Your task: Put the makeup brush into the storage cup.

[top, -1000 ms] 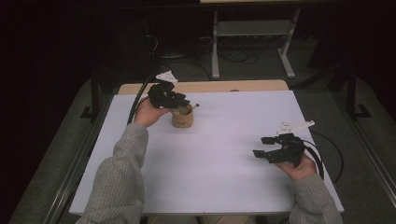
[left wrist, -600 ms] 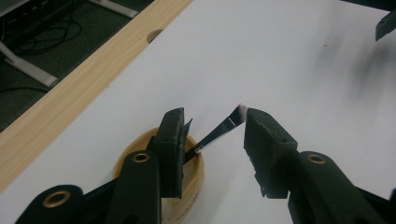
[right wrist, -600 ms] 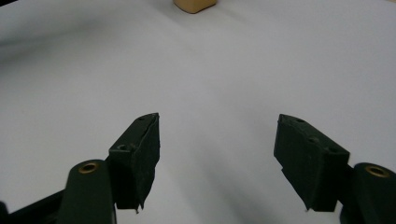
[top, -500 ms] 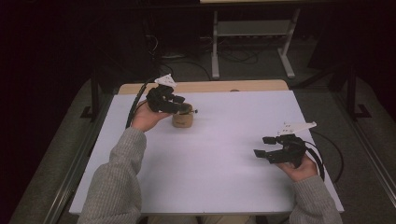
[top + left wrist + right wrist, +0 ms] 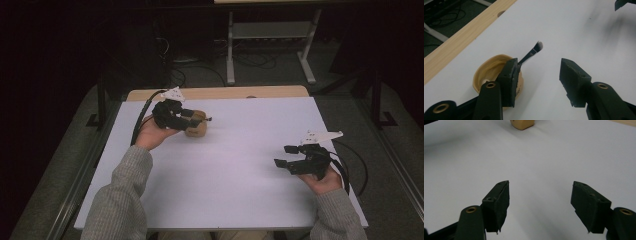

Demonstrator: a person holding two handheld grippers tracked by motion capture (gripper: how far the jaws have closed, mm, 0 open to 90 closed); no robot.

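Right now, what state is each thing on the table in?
Cup: upright on the table, open top, brush inside.
Brush: leaning in the cup, bristle end sticking out over the rim.
Left gripper: jaws have just been opening, nothing between them, one jaw beside the cup.
Right gripper: open, empty, above bare table.

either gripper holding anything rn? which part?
Nothing held. The left gripper has just been opening: the brush stands in the cup, behind its left pad, with nothing between the pads. The right gripper is open over bare table.
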